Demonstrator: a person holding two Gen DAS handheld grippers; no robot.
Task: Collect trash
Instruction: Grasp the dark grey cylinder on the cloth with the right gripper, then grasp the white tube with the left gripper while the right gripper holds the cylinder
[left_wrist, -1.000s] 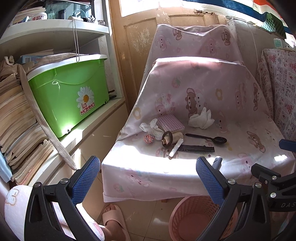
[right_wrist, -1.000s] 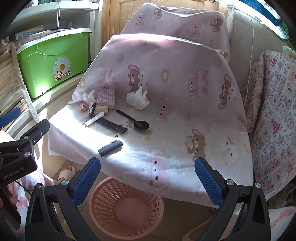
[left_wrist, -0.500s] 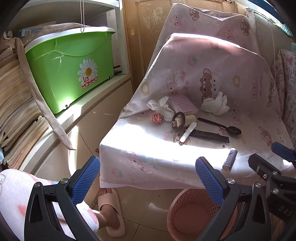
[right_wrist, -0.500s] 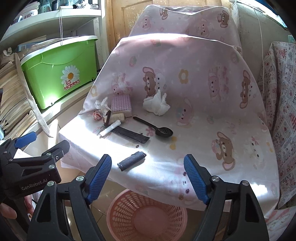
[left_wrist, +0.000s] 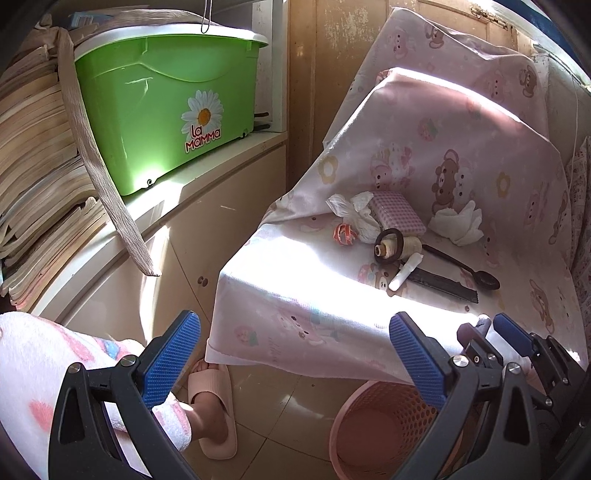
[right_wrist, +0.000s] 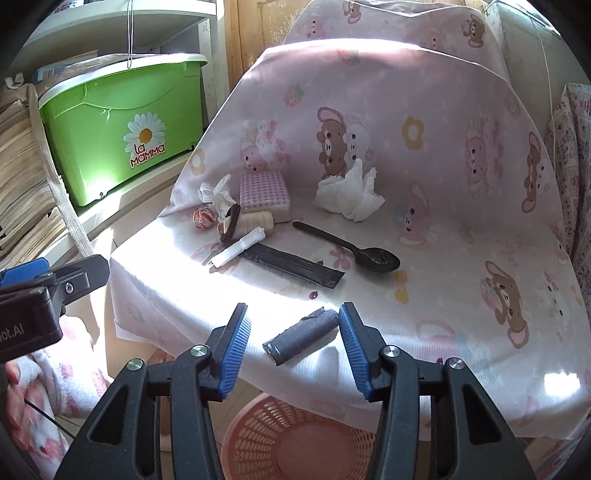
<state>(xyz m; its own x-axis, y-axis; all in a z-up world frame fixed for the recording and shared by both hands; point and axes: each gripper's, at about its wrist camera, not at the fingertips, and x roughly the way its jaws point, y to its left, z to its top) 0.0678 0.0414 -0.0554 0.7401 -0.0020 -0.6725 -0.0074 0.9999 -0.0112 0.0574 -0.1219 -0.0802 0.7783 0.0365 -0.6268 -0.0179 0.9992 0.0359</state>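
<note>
A dark grey roll (right_wrist: 301, 335) lies near the front edge of the pink cloth-covered seat (right_wrist: 443, 229). My right gripper (right_wrist: 293, 345) is open, its blue pads on either side of the roll, not touching it. Further back lie a white tissue wad (right_wrist: 351, 195), a crumpled plastic scrap (right_wrist: 218, 194), a red-white ball (right_wrist: 204, 218), a white paper roll (right_wrist: 238, 251) and a black strip (right_wrist: 295, 266). A pink basket (right_wrist: 299, 439) stands on the floor under the seat edge. My left gripper (left_wrist: 295, 358) is open and empty, low at the left of the seat (left_wrist: 295, 280).
A black spoon (right_wrist: 354, 253), a thread spool (right_wrist: 251, 223) and a pink checked box (right_wrist: 264, 192) also lie on the seat. A green tub (left_wrist: 166, 107) sits on a shelf at left beside stacked papers (left_wrist: 33, 166). A slippered foot (left_wrist: 210, 406) is on the floor.
My right gripper has moved forward and down and narrowed, so its pads now flank the grey roll. My left gripper has moved closer to the seat's left corner.
</note>
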